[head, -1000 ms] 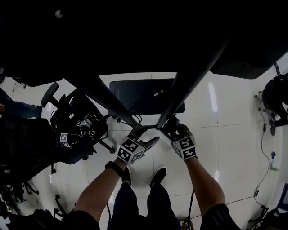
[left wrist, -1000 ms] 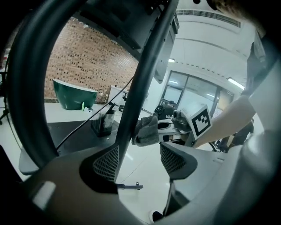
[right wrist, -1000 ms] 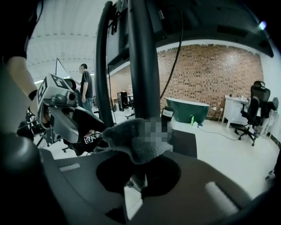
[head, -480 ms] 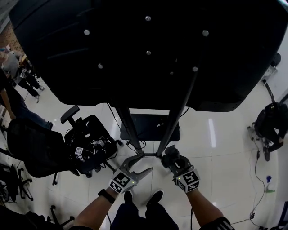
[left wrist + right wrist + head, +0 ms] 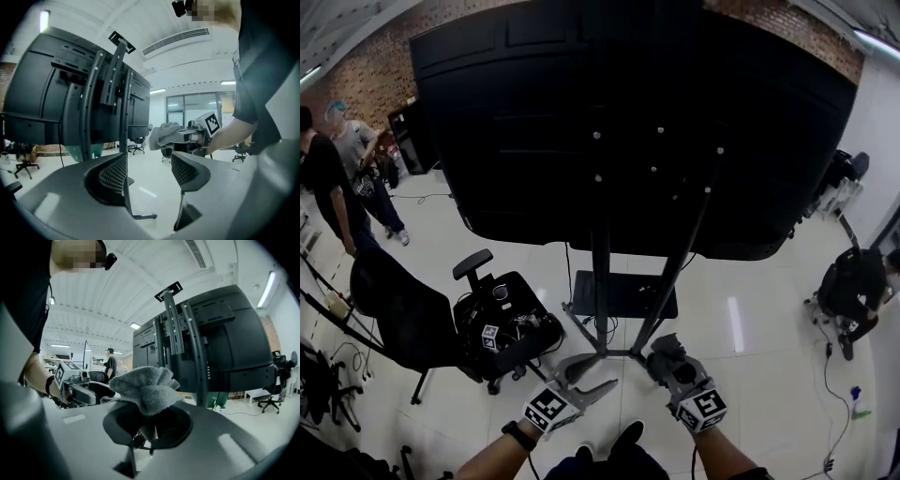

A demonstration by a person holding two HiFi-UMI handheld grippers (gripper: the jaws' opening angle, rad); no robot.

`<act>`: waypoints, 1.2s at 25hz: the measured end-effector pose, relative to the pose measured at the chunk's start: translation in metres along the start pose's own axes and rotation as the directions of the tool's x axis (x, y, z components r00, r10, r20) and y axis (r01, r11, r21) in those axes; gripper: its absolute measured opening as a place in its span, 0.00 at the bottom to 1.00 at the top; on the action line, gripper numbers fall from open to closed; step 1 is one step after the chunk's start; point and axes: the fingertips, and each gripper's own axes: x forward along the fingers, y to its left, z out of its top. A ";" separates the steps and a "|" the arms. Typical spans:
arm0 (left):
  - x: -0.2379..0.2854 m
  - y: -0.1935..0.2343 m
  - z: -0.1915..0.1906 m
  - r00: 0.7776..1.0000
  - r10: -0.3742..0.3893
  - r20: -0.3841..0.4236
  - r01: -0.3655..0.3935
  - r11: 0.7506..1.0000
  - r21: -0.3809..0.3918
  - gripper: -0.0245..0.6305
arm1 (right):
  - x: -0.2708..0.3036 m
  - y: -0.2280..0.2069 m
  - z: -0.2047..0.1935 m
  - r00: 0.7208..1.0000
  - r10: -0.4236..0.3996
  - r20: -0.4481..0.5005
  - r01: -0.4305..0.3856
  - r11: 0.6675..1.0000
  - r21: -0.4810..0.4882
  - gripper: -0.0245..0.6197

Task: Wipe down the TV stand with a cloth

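The TV stand has two dark poles (image 5: 602, 281) rising from a black base plate (image 5: 619, 295) to the back of a large black TV (image 5: 628, 131). My right gripper (image 5: 667, 354) is shut on a bunched grey cloth (image 5: 147, 390), just right of the slanted pole (image 5: 670, 272). The cloth (image 5: 664, 345) hides the jaw tips. My left gripper (image 5: 586, 372) is open and holds nothing, in front of the upright pole. In the left gripper view its jaws (image 5: 149, 166) frame a thin pole (image 5: 124, 140), with the cloth (image 5: 161, 135) beyond. The stand's rails (image 5: 199, 352) fill the right gripper view.
An office chair (image 5: 502, 328) loaded with gear stands left of the stand. Two people (image 5: 342, 178) stand at the far left, and another person (image 5: 853, 286) crouches at the right. Cables lie on the glossy white floor (image 5: 769, 375). A brick wall runs behind the TV.
Both grippers have risen from the base plate up along the poles, the cloth still in the right one. The view has lifted, so the TV's whole back now shows.
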 end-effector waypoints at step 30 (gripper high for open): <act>-0.140 -0.160 0.052 0.990 0.039 0.137 -0.043 0.999 0.028 0.51 | -0.204 0.138 0.052 0.992 0.015 0.122 -0.025 0.996 0.085 0.08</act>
